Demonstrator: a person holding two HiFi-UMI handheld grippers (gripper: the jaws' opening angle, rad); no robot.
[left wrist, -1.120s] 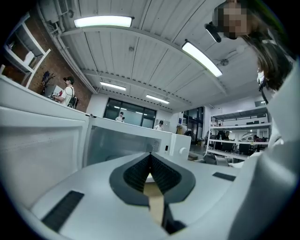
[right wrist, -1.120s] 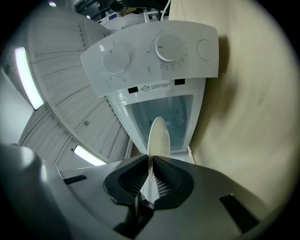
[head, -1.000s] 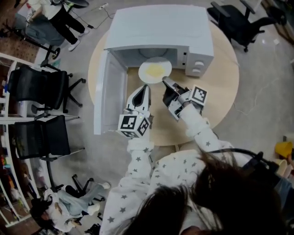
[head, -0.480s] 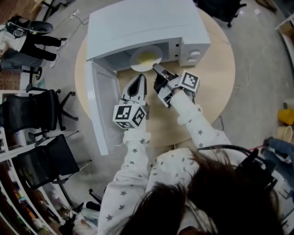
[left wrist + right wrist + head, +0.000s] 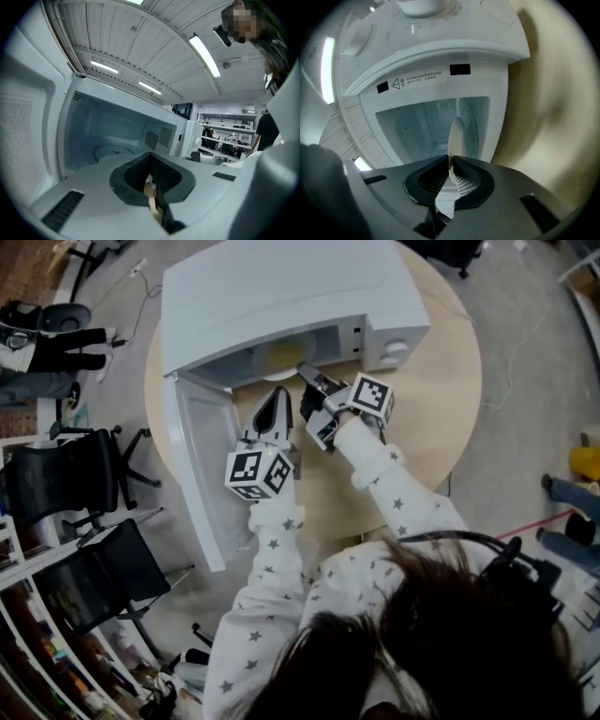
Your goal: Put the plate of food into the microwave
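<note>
A white microwave (image 5: 281,287) stands on a round wooden table (image 5: 422,409) with its door (image 5: 202,474) swung open to the left. A white plate (image 5: 281,354) of yellow food sits just inside the cavity mouth. My right gripper (image 5: 307,376) is shut on the plate's near rim. In the right gripper view the plate (image 5: 456,138) shows edge-on, pinched between the pads of that gripper (image 5: 451,171). My left gripper (image 5: 278,397) is shut and holds nothing, just left of the right one at the opening. The left gripper view looks into the cavity at the glass turntable (image 5: 112,151).
The microwave's control panel and knobs (image 5: 392,351) are right of the cavity. Black office chairs (image 5: 56,474) stand on the floor left of the table, close to the open door. A person's legs (image 5: 56,343) show at the far left.
Both grippers moved toward the microwave. The plate went from in front of the opening to inside the cavity mouth, still held by the right gripper.
</note>
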